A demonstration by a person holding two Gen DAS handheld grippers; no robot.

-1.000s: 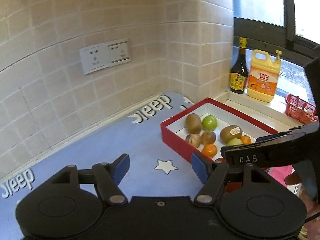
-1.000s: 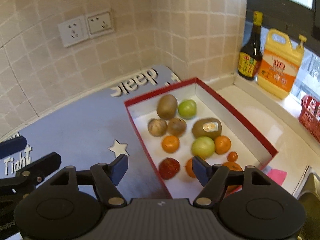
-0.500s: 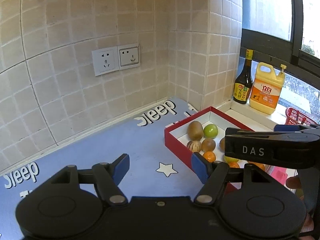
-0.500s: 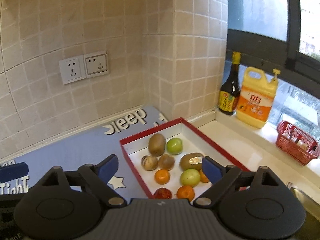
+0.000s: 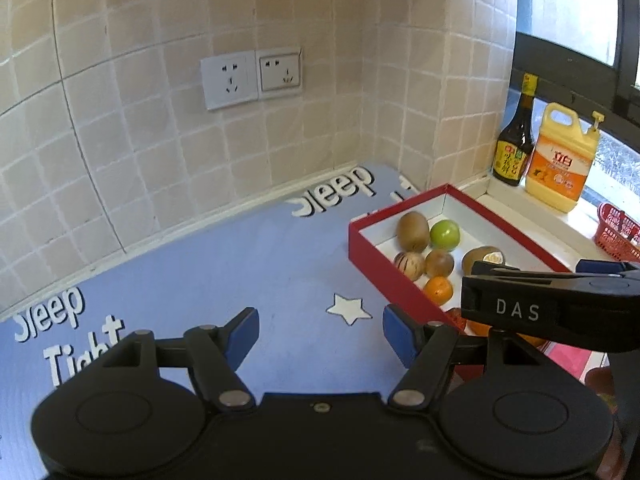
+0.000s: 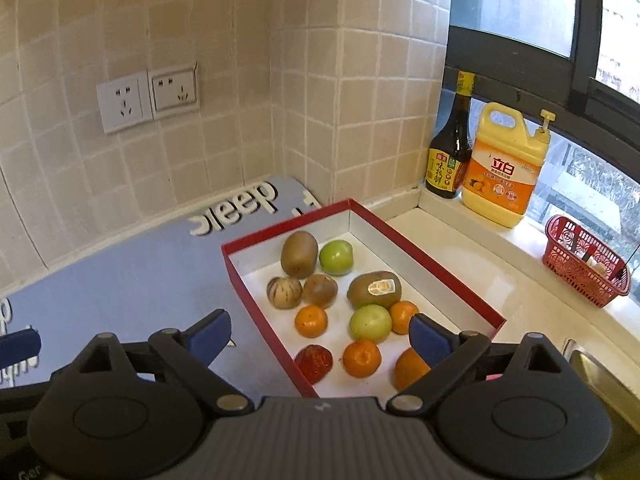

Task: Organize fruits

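Observation:
A red box (image 6: 288, 224) with a white inside holds loose fruit: two kiwis (image 6: 299, 254), two green apples (image 6: 336, 257), several mandarins (image 6: 311, 321), two brown round fruits (image 6: 320, 290) and a red fruit (image 6: 315, 362). My right gripper (image 6: 320, 336) hovers above the box's near end. Its jaws are opening wide and hold nothing. To the left of the box, my left gripper (image 5: 320, 332) hangs open and empty over the blue mat (image 5: 240, 272). The right tool's black casing marked DAS (image 5: 516, 310) hides the near fruits in the left wrist view.
A dark sauce bottle (image 6: 450, 148), a yellow detergent jug (image 6: 504, 168) and a small red basket (image 6: 584, 268) stand on the window sill behind the box. Tiled walls with two sockets (image 6: 148, 98) close the corner. A sink edge (image 6: 600, 368) shows at right.
The right jaws have spread much wider. The right gripper has risen and drawn back from the box, so more wall and window show. The left view has tipped slightly.

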